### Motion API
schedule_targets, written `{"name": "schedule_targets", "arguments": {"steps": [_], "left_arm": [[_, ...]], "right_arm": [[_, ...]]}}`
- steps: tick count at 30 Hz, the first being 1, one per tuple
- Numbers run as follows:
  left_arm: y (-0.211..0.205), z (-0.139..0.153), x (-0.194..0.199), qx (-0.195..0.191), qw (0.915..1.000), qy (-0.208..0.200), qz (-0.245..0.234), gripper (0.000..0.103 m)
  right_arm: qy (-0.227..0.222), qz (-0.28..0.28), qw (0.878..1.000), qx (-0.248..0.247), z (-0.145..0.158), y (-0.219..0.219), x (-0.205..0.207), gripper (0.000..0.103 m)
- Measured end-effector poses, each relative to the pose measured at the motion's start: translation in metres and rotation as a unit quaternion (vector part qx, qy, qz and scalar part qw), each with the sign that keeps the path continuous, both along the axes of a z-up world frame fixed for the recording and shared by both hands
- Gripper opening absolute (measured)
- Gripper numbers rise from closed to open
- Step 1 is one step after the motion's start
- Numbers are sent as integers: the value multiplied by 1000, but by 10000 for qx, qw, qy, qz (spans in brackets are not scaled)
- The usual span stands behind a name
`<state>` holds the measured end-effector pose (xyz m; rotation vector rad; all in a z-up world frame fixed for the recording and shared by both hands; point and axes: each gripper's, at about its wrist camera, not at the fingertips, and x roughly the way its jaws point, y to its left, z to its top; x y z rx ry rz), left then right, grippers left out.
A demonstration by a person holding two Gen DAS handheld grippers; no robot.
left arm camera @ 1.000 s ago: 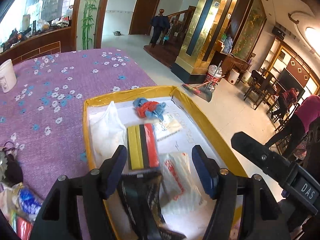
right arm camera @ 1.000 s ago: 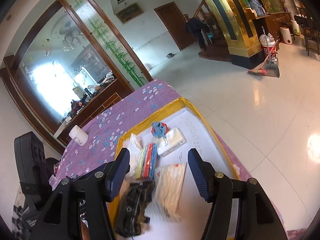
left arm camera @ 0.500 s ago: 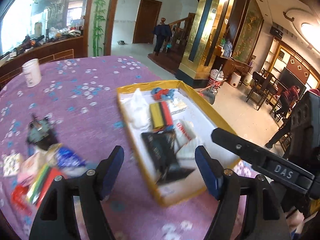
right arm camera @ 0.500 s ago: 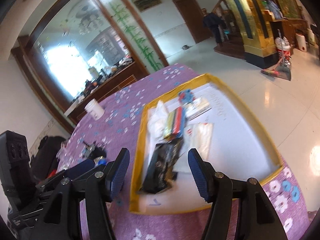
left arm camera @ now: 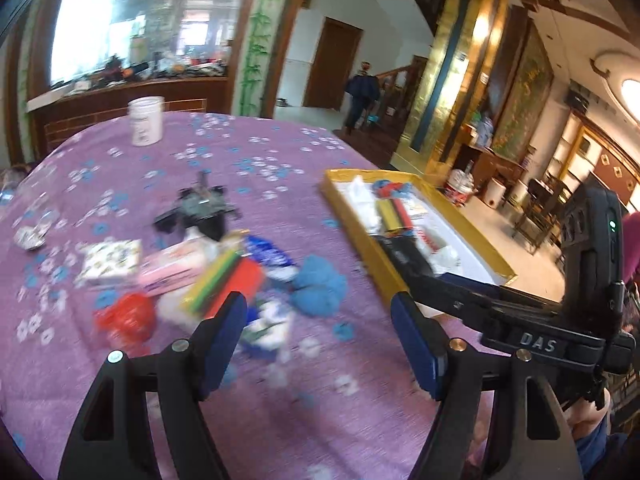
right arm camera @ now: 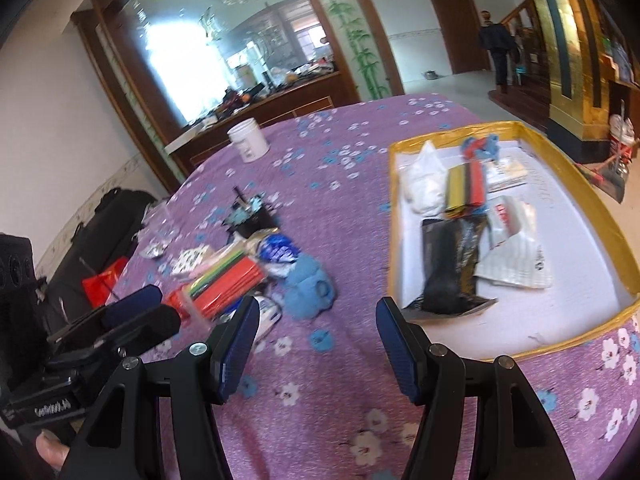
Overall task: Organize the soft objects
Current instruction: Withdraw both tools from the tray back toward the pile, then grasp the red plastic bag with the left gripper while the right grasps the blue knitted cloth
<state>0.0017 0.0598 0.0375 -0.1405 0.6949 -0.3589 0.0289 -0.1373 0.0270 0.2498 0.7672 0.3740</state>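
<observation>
Pile [left arm camera: 224, 276] of loose soft things lies ahead of both our grippers, nearer the left gripper [left arm camera: 320, 340]. We judge its fluffy blue piece [right arm camera: 308, 284] closest to the right gripper [right arm camera: 316, 344]. Both jaws stand released and empty, with the yellow-rimmed tray [right arm camera: 560, 144] off toward the table's right edge.

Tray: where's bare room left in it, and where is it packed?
The tray is bare along its near end and right side, between the white packet and the yellow rim. Its left half is packed, from the black pouch up to the white bag.
</observation>
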Motion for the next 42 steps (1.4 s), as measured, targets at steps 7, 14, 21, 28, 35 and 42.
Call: {"name": "schedule_targets", "arguments": {"steps": [7, 14, 21, 28, 35, 42], "left_arm": [[60, -16, -14, -91, 9979, 133, 633, 74], [114, -44, -19, -249, 9914, 467, 1201, 74], [140, -55, -14, -295, 9871, 655, 1430, 74], [126, -54, 27, 484, 9905, 816, 992, 88], [117, -67, 74, 858, 9873, 1084, 787, 88], [108, -84, 84, 1019, 9839, 1277, 728, 57]], "right_arm": [[88, 232, 9997, -21, -9, 16, -5, 65], [148, 601, 9981, -37, -15, 40, -4, 65], [516, 1291, 9903, 30, -22, 80, 12, 65], [359, 986, 9945, 2, -12, 77, 21, 65], [499, 263, 9981, -240, -17, 53, 43, 65], [589, 178, 9951, -776, -29, 64, 68, 65]]}}
